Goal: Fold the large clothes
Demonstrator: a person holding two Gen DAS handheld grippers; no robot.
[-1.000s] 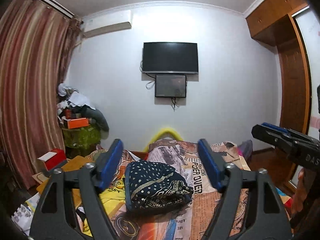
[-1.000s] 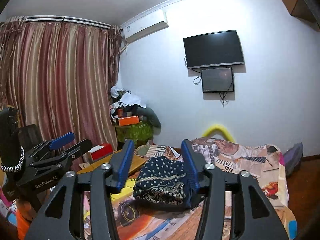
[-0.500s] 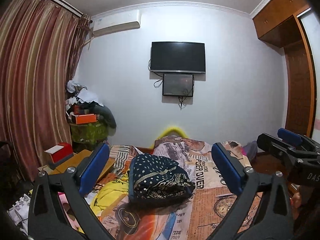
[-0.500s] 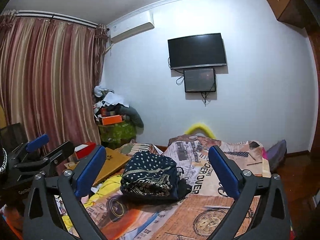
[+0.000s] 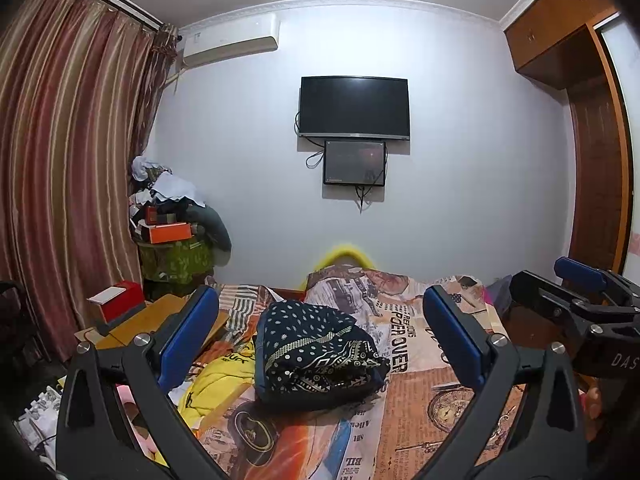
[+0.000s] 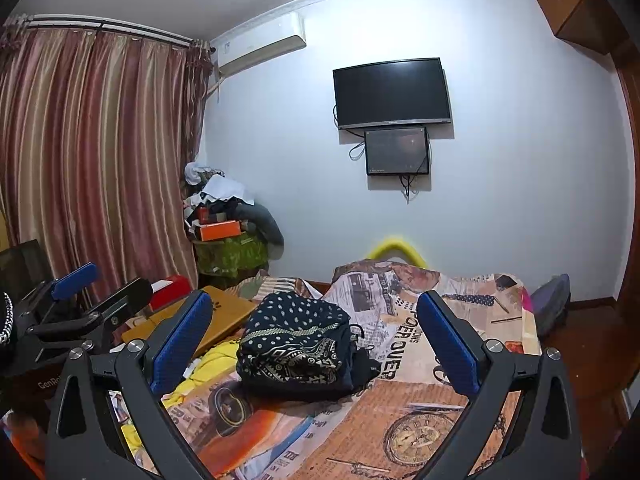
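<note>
Folded navy dotted garment (image 5: 316,350) dead ahead on bed (image 5: 432,420), between spread jaws of left gripper (image 5: 320,336) and right gripper (image 6: 314,338); both empty, left perhaps nearer.

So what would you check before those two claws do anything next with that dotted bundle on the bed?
1. Left claw open and holding nothing: ok.
2. Right claw open and holding nothing: ok.
3. Dotted bundle lying folded on the bedspread, touched by neither claw: ok.
4. Space around the bundle: not ok, a yellow garment lies right against its left side.
5. Next garment chosen: cannot tell; the yellow one is the nearest loose piece.
6. Claws apart from each other: ok, each shows at the edge of the other's view, well off to the side.
</note>
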